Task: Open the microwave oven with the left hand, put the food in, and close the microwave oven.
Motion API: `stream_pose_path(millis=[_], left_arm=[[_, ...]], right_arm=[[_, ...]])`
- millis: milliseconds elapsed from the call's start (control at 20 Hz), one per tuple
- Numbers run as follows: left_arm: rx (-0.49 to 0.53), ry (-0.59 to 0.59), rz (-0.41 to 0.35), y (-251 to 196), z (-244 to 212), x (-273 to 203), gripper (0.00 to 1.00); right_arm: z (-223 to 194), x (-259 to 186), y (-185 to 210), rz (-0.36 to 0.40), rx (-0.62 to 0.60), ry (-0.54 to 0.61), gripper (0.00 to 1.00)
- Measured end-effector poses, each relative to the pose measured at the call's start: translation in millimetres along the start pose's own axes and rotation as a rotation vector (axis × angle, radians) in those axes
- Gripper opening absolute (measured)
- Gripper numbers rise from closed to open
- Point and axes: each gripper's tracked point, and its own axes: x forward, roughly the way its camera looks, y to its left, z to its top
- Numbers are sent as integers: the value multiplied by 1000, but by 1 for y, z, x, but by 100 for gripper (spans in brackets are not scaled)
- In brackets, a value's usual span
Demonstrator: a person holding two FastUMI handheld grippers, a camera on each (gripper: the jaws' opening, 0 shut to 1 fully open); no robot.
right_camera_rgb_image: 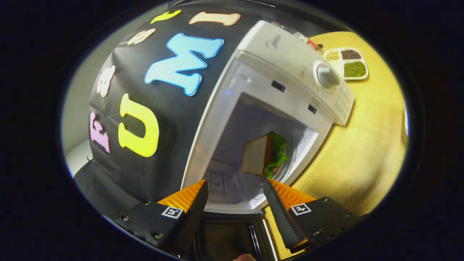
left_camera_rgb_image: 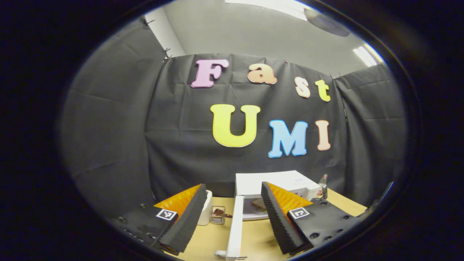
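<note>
Inside microwave point(right_camera_rgb_image: 290, 83), sandwich point(right_camera_rgb_image: 262, 156) (beyond parted jaws).

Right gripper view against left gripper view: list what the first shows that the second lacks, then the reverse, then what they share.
Right gripper view alone: the control knob, a divided tray of grains and the sandwich's green lettuce. Left gripper view alone: the open door seen edge-on, a white cup, a small glass jar and a bottle. Shared: the white microwave, the sandwich inside it, the wooden table, and each gripper open, holding nothing.
</note>
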Motion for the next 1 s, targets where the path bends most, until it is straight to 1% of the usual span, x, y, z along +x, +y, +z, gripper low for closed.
stream_pose_path(millis=[100, 250, 300, 400, 500, 650, 750, 850, 900, 1000], left_arm=[[-8, -5, -26, -6, -3, -1, 95], [-28, -5, -60, -17, -9, -1, 96], [-32, -8, -70, -21, -9, -1, 97], [-28, -11, -88, -29, -12, -2, 96], [-20, -16, -99, -34, -14, -4, 97], [-25, -12, -132, -45, -22, -4, 96], [-27, -7, -142, -49, -26, -8, 97], [-19, -4, -140, -50, -28, -12, 97], [-10, -5, -141, -50, -28, -14, 96], [1, -7, -131, -47, -31, -19, 96]], right_arm=[[6, -30, 16, 43, -76, 10, 92], [16, -76, 48, 108, -179, 7, 92], [23, -91, 56, 118, -226, -8, 92], [38, -119, 62, 107, -347, -45, 92], [56, -151, 70, 67, -484, -96, 94], [91, -196, 81, 21, -665, -219, 94], [104, -223, 96, 18, -774, -281, 93], [111, -245, 114, 10, -859, -322, 93], [115, -252, 120, -2, -891, -337, 93], [120, -270, 134, -1, -938, -368, 93]])
